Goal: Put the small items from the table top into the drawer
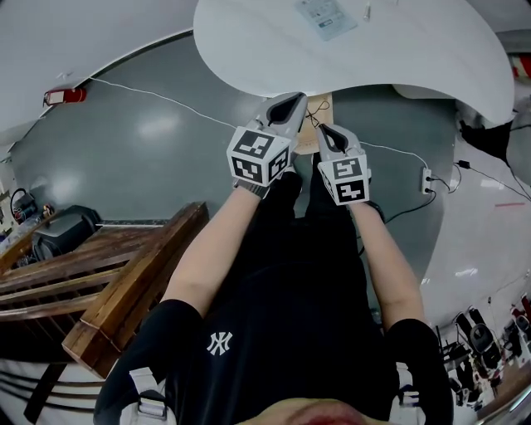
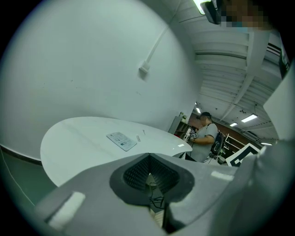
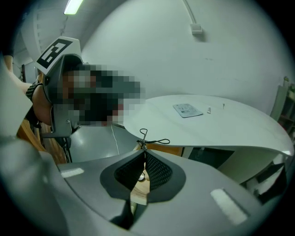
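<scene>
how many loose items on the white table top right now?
3. A flat printed white card lies on the white table top; one tiny pale piece beside it, a second tiny pale piece just beyond. More may be hidden.

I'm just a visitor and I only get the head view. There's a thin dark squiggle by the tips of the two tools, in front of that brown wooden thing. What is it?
Observer: A thin black wire twisted into loops. The right gripper view shows the right tool shut on it, with the loops sticking out past the tips.
Operator: What's on the white table? I see a card and maybe a speck.
Observer: The right gripper view shows two small pale pieces lying beside the card.
Operator: Anyone else around?
Observer: Yes, the left gripper view shows another person standing past the table.
</scene>
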### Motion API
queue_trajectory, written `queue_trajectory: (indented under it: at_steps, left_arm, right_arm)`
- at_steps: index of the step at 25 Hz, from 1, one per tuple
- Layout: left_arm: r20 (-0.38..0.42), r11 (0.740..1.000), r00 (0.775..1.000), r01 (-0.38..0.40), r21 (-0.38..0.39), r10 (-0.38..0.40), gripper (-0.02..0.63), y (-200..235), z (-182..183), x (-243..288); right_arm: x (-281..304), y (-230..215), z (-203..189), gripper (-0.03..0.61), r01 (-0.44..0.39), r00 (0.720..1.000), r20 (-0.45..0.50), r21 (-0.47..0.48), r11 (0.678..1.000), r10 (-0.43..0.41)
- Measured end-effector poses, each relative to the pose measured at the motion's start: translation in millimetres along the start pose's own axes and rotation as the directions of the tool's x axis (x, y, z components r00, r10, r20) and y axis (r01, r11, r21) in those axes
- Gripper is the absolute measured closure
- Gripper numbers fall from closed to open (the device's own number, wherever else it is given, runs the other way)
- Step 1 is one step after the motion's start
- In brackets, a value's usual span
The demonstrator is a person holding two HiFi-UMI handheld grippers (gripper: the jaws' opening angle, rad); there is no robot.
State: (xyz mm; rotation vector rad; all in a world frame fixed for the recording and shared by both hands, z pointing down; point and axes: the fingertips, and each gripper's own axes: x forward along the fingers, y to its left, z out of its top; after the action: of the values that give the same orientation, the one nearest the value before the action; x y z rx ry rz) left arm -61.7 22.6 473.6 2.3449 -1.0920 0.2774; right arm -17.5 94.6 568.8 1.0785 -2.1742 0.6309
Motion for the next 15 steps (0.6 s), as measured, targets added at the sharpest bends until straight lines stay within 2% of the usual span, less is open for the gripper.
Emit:
queue_trajectory:
  at_steps: [15]
  left_arm:
    - [-0.061,1.0,0.998,-0.001,-0.029,-0.001,0.613,2.3,-46.6,-5.4]
  right_arm:
    - [42.2,10.2,-74.9,0.545,-0.017,0.984,-0.175,0.036,0.999,0.023]
